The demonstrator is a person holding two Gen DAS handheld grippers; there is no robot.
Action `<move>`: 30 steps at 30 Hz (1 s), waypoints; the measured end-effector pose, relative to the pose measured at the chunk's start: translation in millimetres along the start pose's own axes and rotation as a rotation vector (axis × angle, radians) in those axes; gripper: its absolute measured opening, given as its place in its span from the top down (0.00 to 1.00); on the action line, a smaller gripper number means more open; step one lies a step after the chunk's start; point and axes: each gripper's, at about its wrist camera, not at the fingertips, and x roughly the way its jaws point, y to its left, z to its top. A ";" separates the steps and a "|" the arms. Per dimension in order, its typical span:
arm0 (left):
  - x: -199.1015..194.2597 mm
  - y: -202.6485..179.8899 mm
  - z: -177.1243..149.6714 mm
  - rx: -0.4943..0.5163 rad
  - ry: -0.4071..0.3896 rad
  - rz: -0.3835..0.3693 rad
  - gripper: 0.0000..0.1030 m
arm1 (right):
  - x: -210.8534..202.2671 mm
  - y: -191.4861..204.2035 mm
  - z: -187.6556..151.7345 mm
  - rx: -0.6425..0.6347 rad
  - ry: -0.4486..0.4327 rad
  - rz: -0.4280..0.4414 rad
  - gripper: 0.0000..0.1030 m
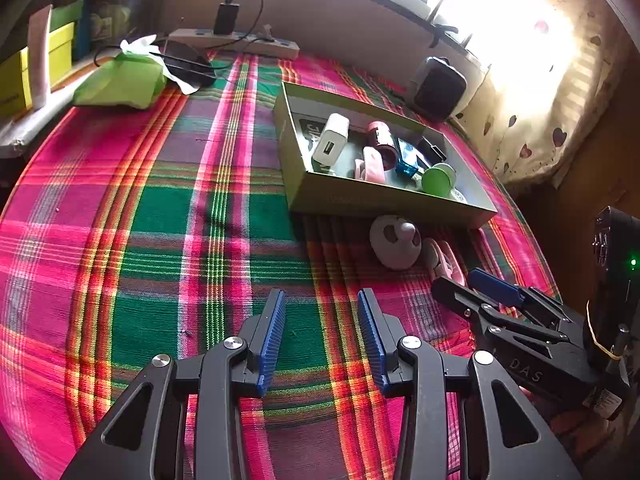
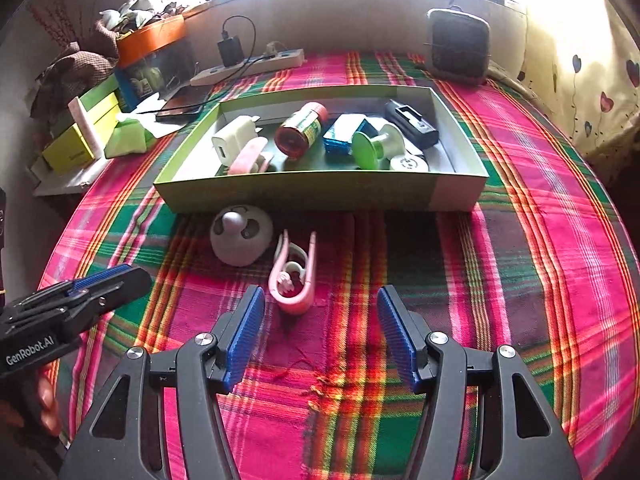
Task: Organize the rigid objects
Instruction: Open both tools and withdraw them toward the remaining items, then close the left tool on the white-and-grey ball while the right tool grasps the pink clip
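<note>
A shallow green box (image 2: 320, 192) (image 1: 360, 200) holds a white charger (image 2: 234, 138), a red jar (image 2: 300, 130), a blue item (image 2: 344, 136), a green round piece (image 2: 370, 146), a black item (image 2: 412, 122) and a pink clip (image 2: 248, 156). In front of the box on the plaid cloth lie a white round object (image 2: 240, 236) (image 1: 394, 242) and a pink clip (image 2: 294, 276) (image 1: 444, 260). My right gripper (image 2: 320, 300) is open and empty, just short of the pink clip. My left gripper (image 1: 322, 300) is open and empty over bare cloth, left of these objects.
A power strip (image 2: 248, 66) with a black adapter, a phone (image 2: 180, 106), yellow-green boxes (image 2: 76, 144) and a green packet (image 1: 120, 80) sit at the back left. A dark speaker-like box (image 2: 458, 46) stands at the back right. The curtain (image 2: 592, 80) hangs at right.
</note>
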 end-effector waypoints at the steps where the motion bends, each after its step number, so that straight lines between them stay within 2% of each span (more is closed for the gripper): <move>1: 0.1 0.9 -0.3 0.000 0.000 -0.003 0.65 | 2.9 1.2 1.1 -0.002 0.004 0.001 0.42; 11: 6.8 -3.1 5.8 0.004 0.009 0.017 0.64 | 12.8 0.9 8.8 -0.011 -0.003 0.004 0.42; 14: 9.4 -7.3 7.7 0.009 0.012 0.017 0.64 | 11.7 -2.8 7.7 -0.013 -0.010 0.003 0.51; 19: 14.0 -15.7 11.4 0.021 0.020 0.019 0.64 | 10.5 -13.0 8.1 -0.003 -0.020 0.003 0.74; 21: 16.8 -19.5 13.1 0.026 0.024 0.022 0.64 | 10.6 -17.6 8.5 0.002 -0.022 0.010 0.78; 26: 24.3 -27.9 17.3 0.033 0.029 0.012 0.63 | 8.9 -27.2 8.3 0.010 -0.027 0.042 0.78; 30: 29.5 -33.6 22.6 0.029 0.024 0.002 0.59 | 6.8 -37.1 8.1 0.014 -0.029 0.028 0.78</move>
